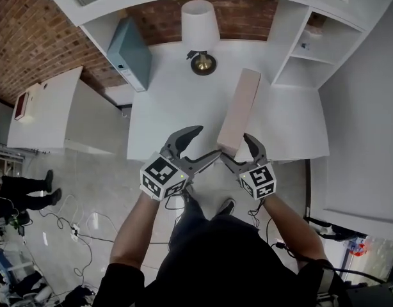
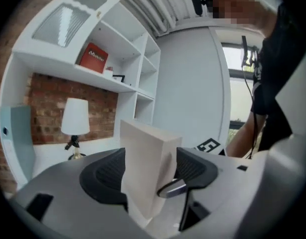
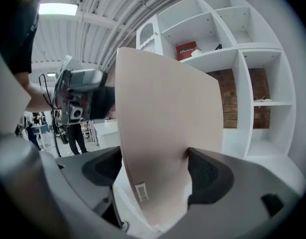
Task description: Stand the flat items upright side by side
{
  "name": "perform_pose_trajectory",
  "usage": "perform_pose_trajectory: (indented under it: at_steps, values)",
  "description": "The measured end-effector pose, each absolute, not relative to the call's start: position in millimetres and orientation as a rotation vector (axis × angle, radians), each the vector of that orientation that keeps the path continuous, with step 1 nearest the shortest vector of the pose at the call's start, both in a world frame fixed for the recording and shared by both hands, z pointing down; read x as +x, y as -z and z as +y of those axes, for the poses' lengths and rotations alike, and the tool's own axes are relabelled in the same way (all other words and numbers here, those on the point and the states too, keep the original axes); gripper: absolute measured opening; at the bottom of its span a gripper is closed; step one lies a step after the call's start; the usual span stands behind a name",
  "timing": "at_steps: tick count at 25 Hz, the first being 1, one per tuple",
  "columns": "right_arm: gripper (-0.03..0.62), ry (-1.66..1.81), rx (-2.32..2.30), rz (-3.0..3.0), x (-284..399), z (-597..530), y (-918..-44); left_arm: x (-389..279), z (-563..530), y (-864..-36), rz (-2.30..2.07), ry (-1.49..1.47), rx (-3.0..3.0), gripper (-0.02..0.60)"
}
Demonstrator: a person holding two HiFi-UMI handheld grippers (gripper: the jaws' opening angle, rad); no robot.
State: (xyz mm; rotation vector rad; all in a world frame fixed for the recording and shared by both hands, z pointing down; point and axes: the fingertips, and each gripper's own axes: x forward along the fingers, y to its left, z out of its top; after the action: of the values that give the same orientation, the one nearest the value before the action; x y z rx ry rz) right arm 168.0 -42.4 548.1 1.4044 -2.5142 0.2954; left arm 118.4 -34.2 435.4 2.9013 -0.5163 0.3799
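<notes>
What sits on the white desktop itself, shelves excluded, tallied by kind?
beige flat box: 1
teal flat box: 1
table lamp: 1
Total: 3

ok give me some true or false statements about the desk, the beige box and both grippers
1. The beige box lies flat on its broad face on the white desk. False: it stands up on edge.
2. The beige box is between the jaws of the right gripper. True.
3. The lamp has a red shade. False: the shade is white.
4. A teal item stands upright at the desk's left side. True.
5. The left gripper holds the lamp. False: the lamp stands far back by the brick wall, and the beige box shows between this gripper's open jaws.
</notes>
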Motion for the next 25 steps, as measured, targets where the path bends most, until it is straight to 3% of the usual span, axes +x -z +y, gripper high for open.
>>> perform_pose_trajectory:
  at_steps: [5,10,15,18,21,25]
  values:
    - [0.403,-0.284,1.298,-2.535,147.5,-49.2,-547.3,142.8,-32.7,-458.1,-0.288,-0.377,2.909,0.302]
    - [0.350,-0.112,1.298,-2.402,118.5,-72.8,-541.6,123.5,-61.1,-456.7,-0.491,-0.429,2.890,0.302]
    - [0.433,-0.149,1.449,-2.361,77.6,-107.2,-536.7,94.4,-91.6,-455.7,-0.642,-0.366,2.796,0.301]
    - [0.436,-0.129,1.548,-2.277,68.3,-130.6,-538.7,78.0,-107.4,-454.5,-0.656,-0.348,2.781,0.294]
    - [0.379,-0.144,1.582,-2.227,60.6,-151.0,-540.7,66.7,-121.4,-454.5,-0.665,-0.366,2.800,0.279]
    - [0.364,-0.198,1.558,-2.299,36.6,-163.0,-537.6,49.2,-134.7,-450.9,-0.669,-0.373,2.824,0.279]
